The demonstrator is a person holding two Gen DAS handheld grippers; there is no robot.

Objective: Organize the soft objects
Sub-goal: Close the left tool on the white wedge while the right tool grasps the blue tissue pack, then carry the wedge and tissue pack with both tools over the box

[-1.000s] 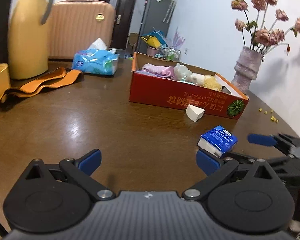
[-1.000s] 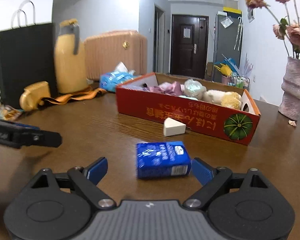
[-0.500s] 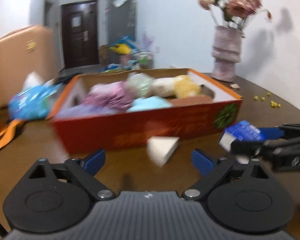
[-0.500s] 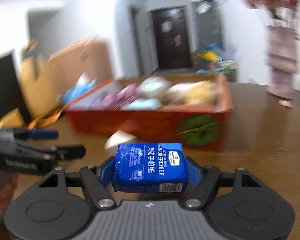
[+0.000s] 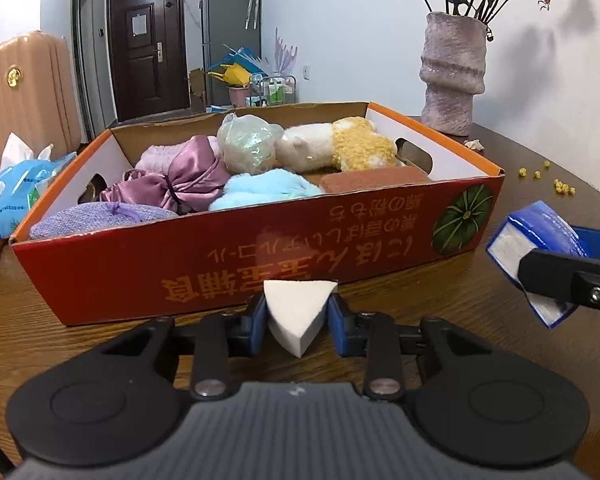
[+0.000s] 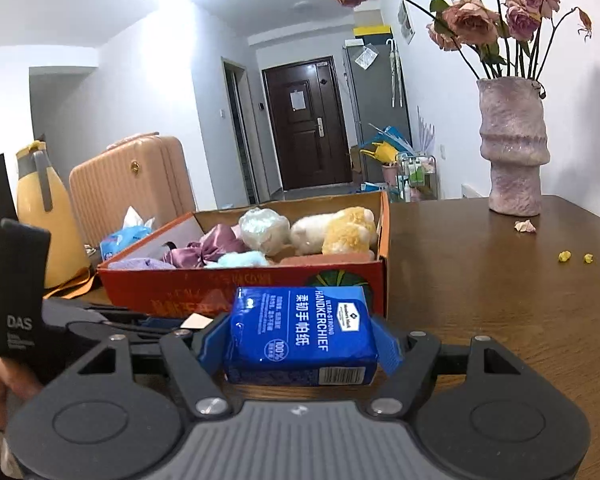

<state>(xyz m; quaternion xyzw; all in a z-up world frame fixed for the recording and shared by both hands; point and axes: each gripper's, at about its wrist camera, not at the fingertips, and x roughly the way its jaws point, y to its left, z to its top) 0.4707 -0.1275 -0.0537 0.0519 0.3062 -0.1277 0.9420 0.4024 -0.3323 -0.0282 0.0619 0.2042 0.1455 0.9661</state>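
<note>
Left gripper (image 5: 297, 316): jaws closing on the white sponge wedge (image 5: 298, 314), low centre of frame, on the tabletop (image 5: 440, 300) just in front of the red box (image 5: 260, 256); pads look to be touching its slanted sides. Prob. v. light and squashy, so pinch mid-body w/ a gentle squeeze, not at the thin tip. Right gripper (image 6: 300, 344): jaws clenched on the blue tissue pack (image 6: 300, 336), centre frame, near the box's front wall. Pack looks soft w/ slick film; the hold across its short ends seems right.

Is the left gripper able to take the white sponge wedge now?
Probably yes: the white sponge wedge already sits between the closing jaws of the left gripper, with nothing blocking it before the red box.
</note>
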